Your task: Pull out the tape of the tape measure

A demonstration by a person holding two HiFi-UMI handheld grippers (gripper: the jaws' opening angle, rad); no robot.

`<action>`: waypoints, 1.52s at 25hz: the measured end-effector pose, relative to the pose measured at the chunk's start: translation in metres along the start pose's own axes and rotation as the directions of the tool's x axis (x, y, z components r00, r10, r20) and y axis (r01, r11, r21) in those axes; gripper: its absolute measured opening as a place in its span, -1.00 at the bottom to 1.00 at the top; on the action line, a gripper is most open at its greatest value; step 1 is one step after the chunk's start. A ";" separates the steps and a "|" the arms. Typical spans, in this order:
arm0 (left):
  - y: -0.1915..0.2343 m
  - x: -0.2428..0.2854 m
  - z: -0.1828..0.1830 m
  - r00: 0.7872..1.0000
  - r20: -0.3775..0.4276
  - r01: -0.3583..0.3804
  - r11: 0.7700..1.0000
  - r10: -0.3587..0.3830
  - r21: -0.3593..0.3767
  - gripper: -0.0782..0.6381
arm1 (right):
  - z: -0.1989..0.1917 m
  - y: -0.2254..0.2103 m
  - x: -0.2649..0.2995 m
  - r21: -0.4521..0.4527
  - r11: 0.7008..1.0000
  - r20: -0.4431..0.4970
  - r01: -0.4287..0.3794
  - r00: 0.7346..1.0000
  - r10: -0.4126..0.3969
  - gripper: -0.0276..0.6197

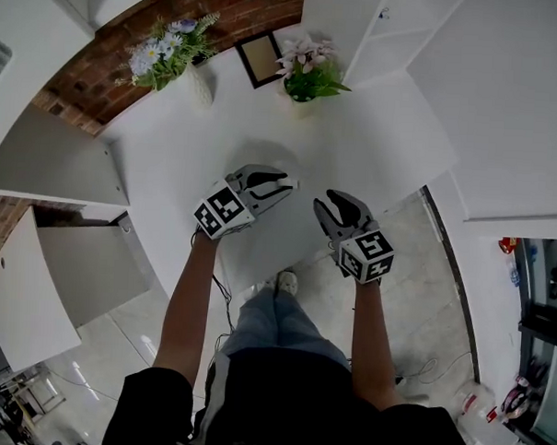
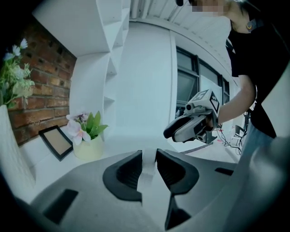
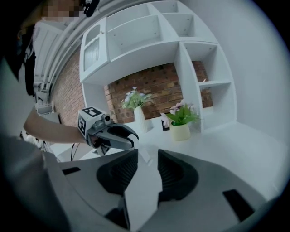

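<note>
No tape measure shows in any view. Both grippers hover over the near part of the white table [image 1: 374, 138], tips turned toward each other. My left gripper [image 1: 285, 183] is open; in the left gripper view its dark pads [image 2: 129, 174] stand apart with only bare table between them. My right gripper [image 1: 327, 202] is open too, and nothing lies between its pads [image 3: 174, 174]. Each camera sees the other gripper: the right gripper [image 2: 170, 132] floats at mid right, and the left gripper [image 3: 132, 136] sits at mid left, also with nothing in it.
At the table's back stand a white vase of flowers [image 1: 197, 80], a dark picture frame [image 1: 260, 59] and a potted pink-flowered plant [image 1: 308, 80]. White shelving [image 3: 181, 54] and a brick wall [image 3: 154, 86] rise behind. The table's near edge runs just past the grippers, with the floor [image 1: 415, 269] below.
</note>
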State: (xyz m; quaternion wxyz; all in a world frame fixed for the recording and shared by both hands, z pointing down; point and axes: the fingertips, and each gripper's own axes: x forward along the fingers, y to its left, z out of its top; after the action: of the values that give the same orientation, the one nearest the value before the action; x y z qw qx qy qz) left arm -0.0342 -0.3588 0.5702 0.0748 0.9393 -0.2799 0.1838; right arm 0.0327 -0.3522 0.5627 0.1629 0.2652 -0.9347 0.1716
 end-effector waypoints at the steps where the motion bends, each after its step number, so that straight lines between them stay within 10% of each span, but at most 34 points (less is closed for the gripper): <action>1: -0.005 -0.004 0.003 1.000 0.002 0.003 1.000 -0.003 0.007 -0.50 | 0.001 0.006 0.001 -0.033 0.999 -0.026 -0.022 0.999 0.021 -0.55; 7: -0.042 -0.030 0.022 1.000 0.002 0.029 0.998 -0.029 0.047 -0.51 | -0.004 0.042 0.008 -0.272 0.947 -0.240 -0.172 0.965 0.106 -0.45; 13: -0.071 -0.051 0.027 0.999 0.012 0.029 0.997 -0.030 0.079 -0.52 | -0.036 0.072 0.013 -0.588 0.700 -0.539 -0.406 0.842 0.035 -0.39; 20: -0.100 -0.065 0.032 0.999 0.022 0.036 0.994 -0.038 0.105 -0.52 | -0.049 0.099 0.014 -0.644 0.589 -0.603 -0.489 0.797 0.002 -0.45; 38: -0.118 -0.093 0.018 0.996 -0.014 0.087 0.991 -0.086 0.102 -0.55 | -0.060 0.096 -0.008 -0.654 0.583 -0.636 -0.481 0.767 -0.080 -0.62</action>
State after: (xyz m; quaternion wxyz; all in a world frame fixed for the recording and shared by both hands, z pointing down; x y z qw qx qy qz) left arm -0.0357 -0.2184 0.5127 0.0358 0.9522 -0.2289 0.1990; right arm -0.0016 -0.2475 0.5902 0.5294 -0.0189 -0.8320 -0.1647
